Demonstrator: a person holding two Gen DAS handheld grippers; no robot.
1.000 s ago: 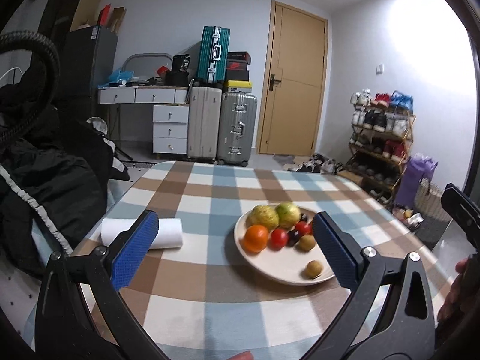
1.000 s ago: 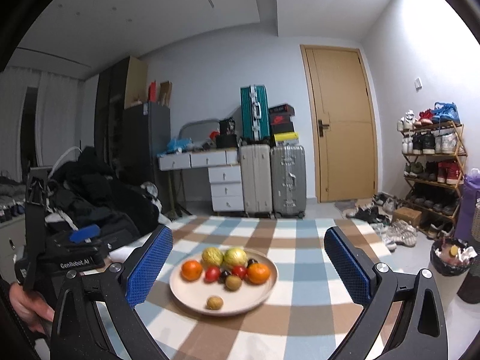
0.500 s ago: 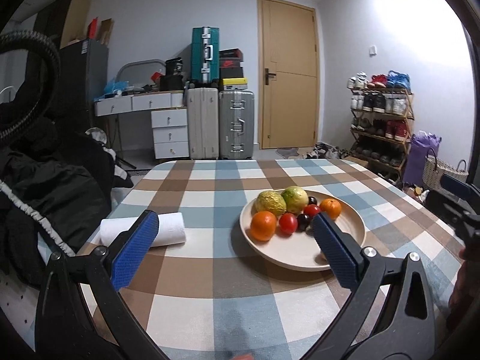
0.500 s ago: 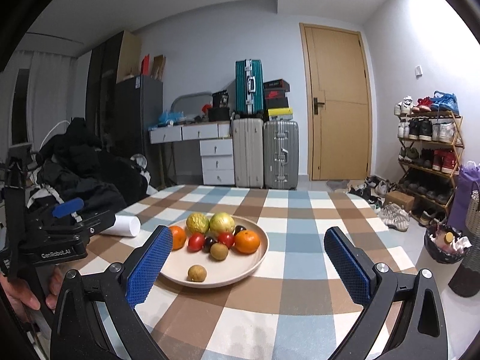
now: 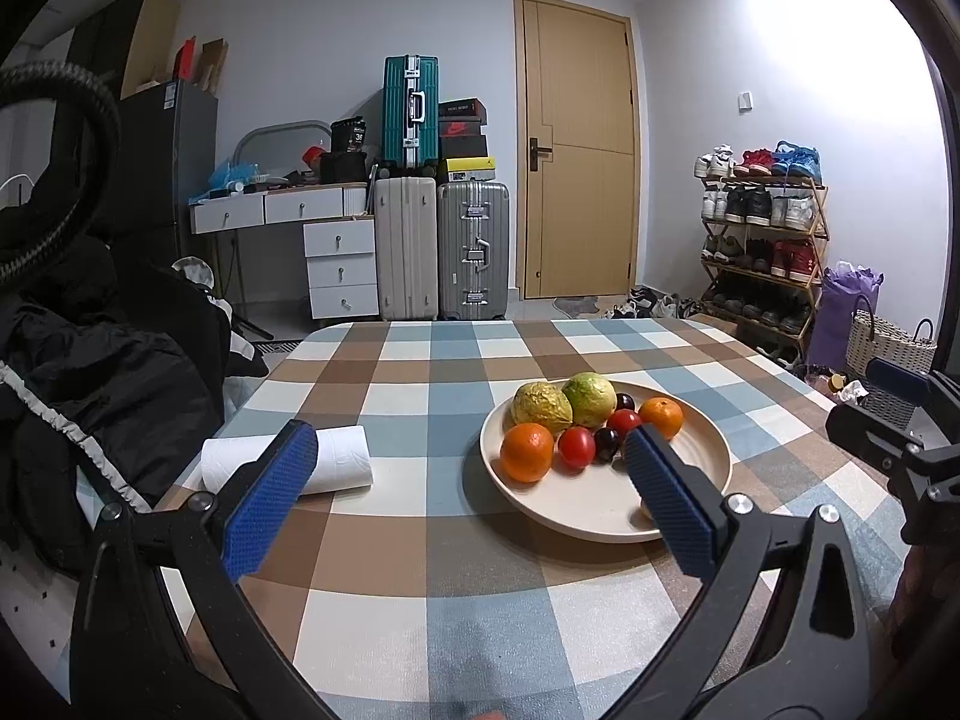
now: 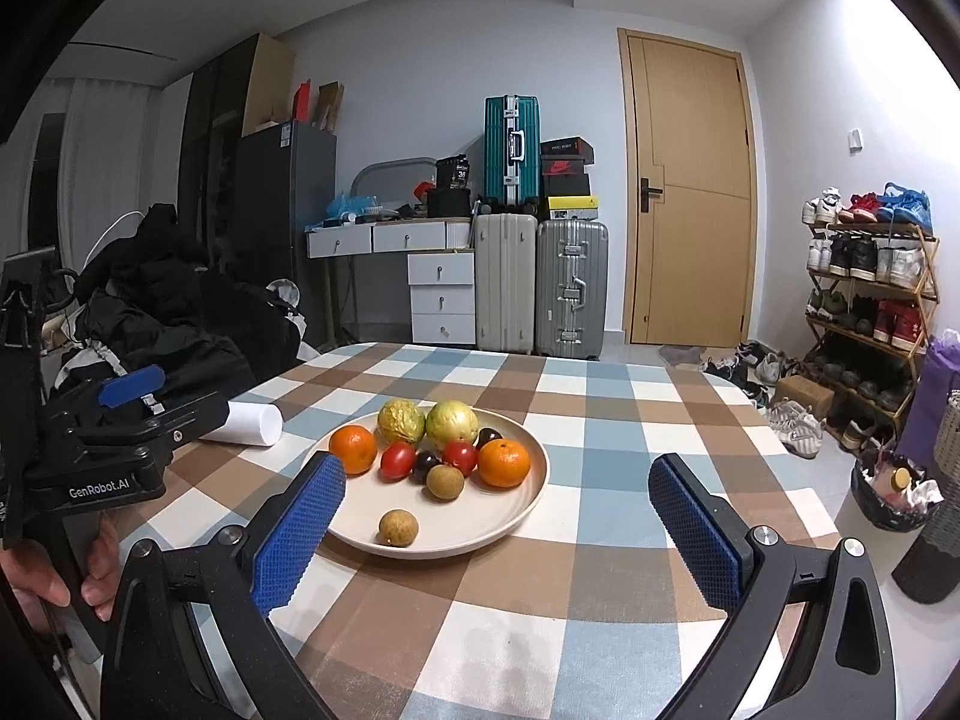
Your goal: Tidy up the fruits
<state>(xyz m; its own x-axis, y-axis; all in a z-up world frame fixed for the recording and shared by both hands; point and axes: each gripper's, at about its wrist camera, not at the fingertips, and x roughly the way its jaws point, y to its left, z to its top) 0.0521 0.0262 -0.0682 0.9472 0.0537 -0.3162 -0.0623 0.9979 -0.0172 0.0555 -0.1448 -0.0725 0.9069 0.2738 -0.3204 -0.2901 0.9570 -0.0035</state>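
- All the fruits [image 6: 441, 450] lie on the cream plate [image 6: 528, 498] on the checked table [image 6: 600, 420]: two oranges, two guavas, two tomatoes, two dark plums and two brown longans, one of them alone at the near rim.
- The left gripper [image 5: 468, 480] and the right gripper [image 6: 495, 510] both hover near the plate, jaws spread wide, holding nothing.
- This scene fits either fruit awaiting sorting or a finished gathering; the step cannot be settled.
- A paper roll [image 5: 336, 465] lies left of the plate.
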